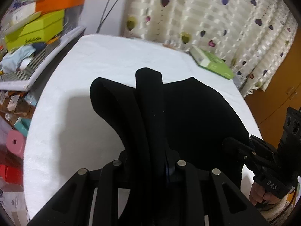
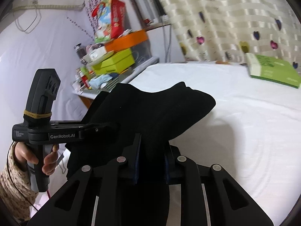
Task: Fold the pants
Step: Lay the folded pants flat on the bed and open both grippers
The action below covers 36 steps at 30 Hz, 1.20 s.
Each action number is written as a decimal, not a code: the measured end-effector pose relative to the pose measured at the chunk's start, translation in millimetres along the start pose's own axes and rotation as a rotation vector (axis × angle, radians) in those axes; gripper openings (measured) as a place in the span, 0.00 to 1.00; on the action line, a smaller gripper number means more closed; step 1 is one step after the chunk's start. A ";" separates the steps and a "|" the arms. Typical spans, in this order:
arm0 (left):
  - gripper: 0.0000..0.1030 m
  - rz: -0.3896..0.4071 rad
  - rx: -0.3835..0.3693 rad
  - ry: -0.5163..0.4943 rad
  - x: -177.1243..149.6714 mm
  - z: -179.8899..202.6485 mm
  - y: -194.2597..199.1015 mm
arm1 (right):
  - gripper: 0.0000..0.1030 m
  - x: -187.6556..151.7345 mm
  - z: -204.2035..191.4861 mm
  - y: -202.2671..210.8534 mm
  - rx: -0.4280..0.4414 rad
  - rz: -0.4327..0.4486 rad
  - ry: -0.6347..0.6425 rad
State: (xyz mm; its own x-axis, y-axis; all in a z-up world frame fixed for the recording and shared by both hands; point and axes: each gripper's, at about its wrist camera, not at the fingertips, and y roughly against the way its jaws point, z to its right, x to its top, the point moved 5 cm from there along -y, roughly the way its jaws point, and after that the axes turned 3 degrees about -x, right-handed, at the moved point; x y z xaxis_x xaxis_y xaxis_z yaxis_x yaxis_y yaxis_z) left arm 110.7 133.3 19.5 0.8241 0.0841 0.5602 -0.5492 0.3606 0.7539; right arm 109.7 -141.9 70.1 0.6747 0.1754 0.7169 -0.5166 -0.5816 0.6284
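Left gripper (image 1: 150,162) and right gripper (image 2: 153,160) both clamped on bunched black pants (image 1: 188,113), raised above the white bed (image 1: 112,60). Only in the right wrist view: bare hand (image 2: 37,158) and knitted sleeve (image 2: 11,184) at the left tool's handle. Green box (image 1: 212,62) far right by heart-print curtain (image 1: 216,18); stacked boxes (image 1: 39,24) far left.

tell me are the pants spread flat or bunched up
Bunched up: the black pants hang in folds, pinched by both tongs above the white bed.

Black pants (image 1: 188,113), white bedsheet (image 1: 112,60)
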 end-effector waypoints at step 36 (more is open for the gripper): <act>0.49 -0.106 -0.119 -0.089 37.7 136.6 -136.3 | 0.27 -23.5 204.3 38.7 -0.342 -0.073 -0.154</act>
State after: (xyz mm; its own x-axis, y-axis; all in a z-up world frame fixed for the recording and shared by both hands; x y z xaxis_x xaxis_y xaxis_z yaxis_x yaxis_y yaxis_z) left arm 197.7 -39.5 -15.2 0.8581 -0.0409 0.5118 -0.4353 0.4708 0.7674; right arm 181.6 -330.8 15.9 0.7744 0.0702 0.6288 -0.5923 -0.2691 0.7595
